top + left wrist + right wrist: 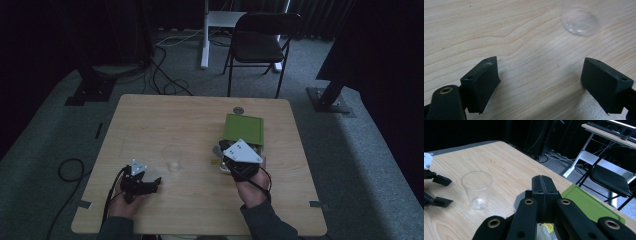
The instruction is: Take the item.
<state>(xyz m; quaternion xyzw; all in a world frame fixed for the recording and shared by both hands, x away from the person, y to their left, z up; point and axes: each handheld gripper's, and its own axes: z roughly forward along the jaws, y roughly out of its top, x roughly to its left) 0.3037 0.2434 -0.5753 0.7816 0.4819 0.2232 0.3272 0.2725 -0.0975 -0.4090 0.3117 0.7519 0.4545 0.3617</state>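
1. Right gripper [226,156] has its two black jaws pressed flat together, with no gap between the pads; whether anything thin is pinched between them cannot be told from the right gripper view.
2. Right under and just behind those closed jaws lies a small packet [544,230] of clear wrapping with a yellow label, partly hidden by the gripper's own arms.
3. Touching or nearly touching the jaws on their far side is a grey crumpled piece [520,201], too hidden to name.
4. Just beyond the right gripper, toward the far edge of the table [165,120], lies a flat green tray [243,129]; the gripper sits at its near edge.
5. Past the tray, near the table's far edge, rests a small round grey disc [238,110].
6. Off to the left of the right gripper, near but apart from it, stands a clear plastic cup [477,189], upright with its mouth up.
7. Left gripper [152,182] holds its jaws wide apart with nothing between them, low over bare wood.
8. Ahead of the left gripper and a little to its right stands the same cup [581,20], clear of both pads.
9. Each gripper is held in a hand [252,192] that comes in from the near edge of the table, a cable trailing from each.
10. Beyond the table, on the grey carpet, stands a dark folding chair [260,42], beside a white desk leg [205,35].
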